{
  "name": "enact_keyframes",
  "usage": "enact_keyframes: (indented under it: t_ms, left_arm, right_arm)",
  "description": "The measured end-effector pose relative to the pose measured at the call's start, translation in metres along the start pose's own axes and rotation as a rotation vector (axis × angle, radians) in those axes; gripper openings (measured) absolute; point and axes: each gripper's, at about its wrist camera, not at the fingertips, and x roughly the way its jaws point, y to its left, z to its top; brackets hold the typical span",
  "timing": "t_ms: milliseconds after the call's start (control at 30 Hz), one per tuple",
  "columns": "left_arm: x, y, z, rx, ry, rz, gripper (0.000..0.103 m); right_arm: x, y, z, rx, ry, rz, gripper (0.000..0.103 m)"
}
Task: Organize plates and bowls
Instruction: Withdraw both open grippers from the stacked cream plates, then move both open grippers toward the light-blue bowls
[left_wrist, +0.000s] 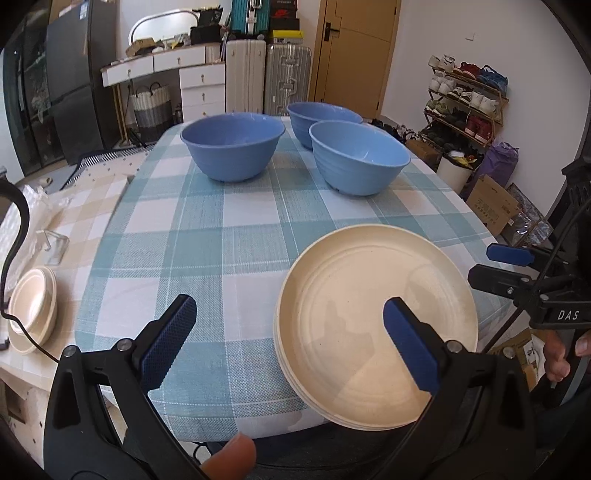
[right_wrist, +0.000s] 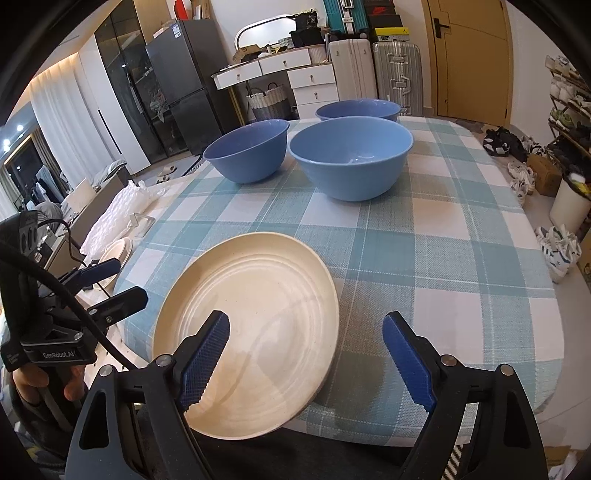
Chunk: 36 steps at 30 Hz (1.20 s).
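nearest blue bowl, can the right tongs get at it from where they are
Probably yes. The right tongs stand open and empty, and bare tablecloth lies between them and the nearest blue bowl. The cream plate stack sits off to their left, not in the path.

Left gripper (left_wrist: 290, 334) and right gripper (right_wrist: 306, 354): black frames, silver screws, blue textured pads (left_wrist: 168, 341); black cables; white "DAS" and "GenRobot.AI" lettering on the bodies
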Motion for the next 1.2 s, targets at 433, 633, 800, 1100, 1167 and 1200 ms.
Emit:
enact_keyframes:
  t_ms: [433, 633, 800, 1100, 1167, 1200]
  left_arm:
    - [-0.030, -0.010, 0.005, 0.056, -0.079, 0.060, 0.100]
    - [-0.035, -0.016, 0.015, 0.055, -0.089, 0.070, 0.100]
    - [-0.045, -0.026, 0.026, 0.051, -0.123, 0.096, 0.100]
    - [-0.057, -0.036, 0.055, 0.038, -0.191, 0.066, 0.100]
    - [-0.061, -0.039, 0.060, 0.047, -0.205, 0.073, 0.100]
    - [-0.062, -0.040, 0.062, 0.051, -0.208, 0.069, 0.100]
  right_arm:
    - [-0.022, 0.011, 0.004, -0.049, -0.066, -0.061, 0.089]
    - [-0.032, 0.006, 0.007, -0.037, -0.096, -0.044, 0.089]
    - [-0.047, -0.009, 0.013, 0.006, -0.143, -0.044, 0.090]
    - [-0.069, -0.026, 0.021, 0.042, -0.189, -0.106, 0.091]
    - [-0.071, -0.026, 0.023, 0.042, -0.190, -0.113, 0.091]
    - [-0.072, -0.027, 0.025, 0.042, -0.190, -0.113, 0.091]
